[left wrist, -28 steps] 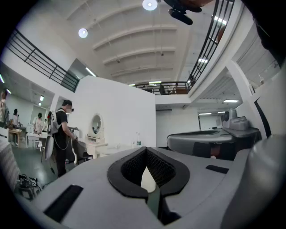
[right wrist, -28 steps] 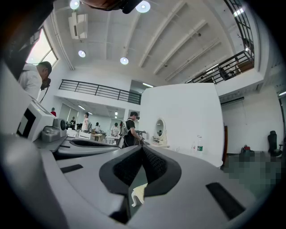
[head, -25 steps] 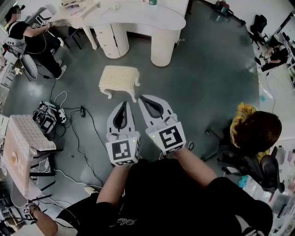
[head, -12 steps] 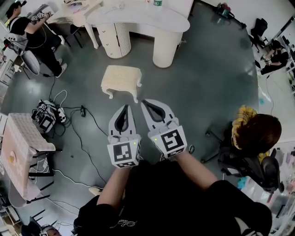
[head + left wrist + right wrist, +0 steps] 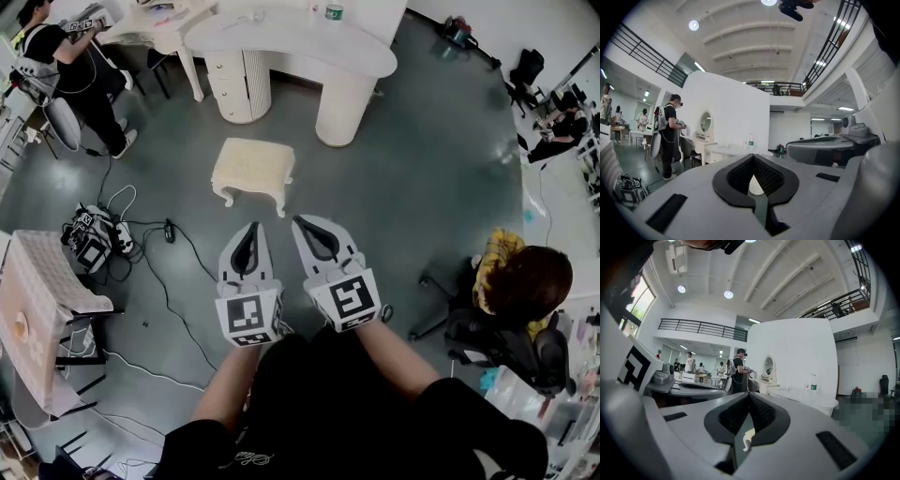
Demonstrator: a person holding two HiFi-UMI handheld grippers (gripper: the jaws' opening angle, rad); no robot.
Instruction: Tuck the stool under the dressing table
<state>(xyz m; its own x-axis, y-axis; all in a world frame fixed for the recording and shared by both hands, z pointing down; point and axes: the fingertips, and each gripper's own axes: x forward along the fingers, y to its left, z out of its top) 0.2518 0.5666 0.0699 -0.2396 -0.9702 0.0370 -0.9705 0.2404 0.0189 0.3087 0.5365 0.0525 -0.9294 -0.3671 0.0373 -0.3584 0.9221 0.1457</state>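
Note:
A cream stool [image 5: 253, 167] with curved legs stands on the grey floor, out in front of the white dressing table [image 5: 291, 39]. A gap of floor lies between stool and table. My left gripper [image 5: 254, 228] and right gripper [image 5: 300, 223] hang side by side just short of the stool's near edge, both shut and holding nothing. In the left gripper view, the shut left gripper [image 5: 753, 160] hides most of the stool; a pale bit [image 5: 755, 185] shows through its jaw window. A stool leg [image 5: 746, 440] peeks through the right gripper [image 5: 749, 395] in its own view.
Cables and a marked device [image 5: 94, 244] lie on the floor at the left. A person [image 5: 70, 66] stands at a second table at top left. Another person [image 5: 520, 281] sits on a chair at the right. A cream rack [image 5: 37, 309] stands at the left edge.
The stool and the dressing table have come lower in the head view and a little to the right. Both shut grippers have sunk slightly in the picture and stay side by side.

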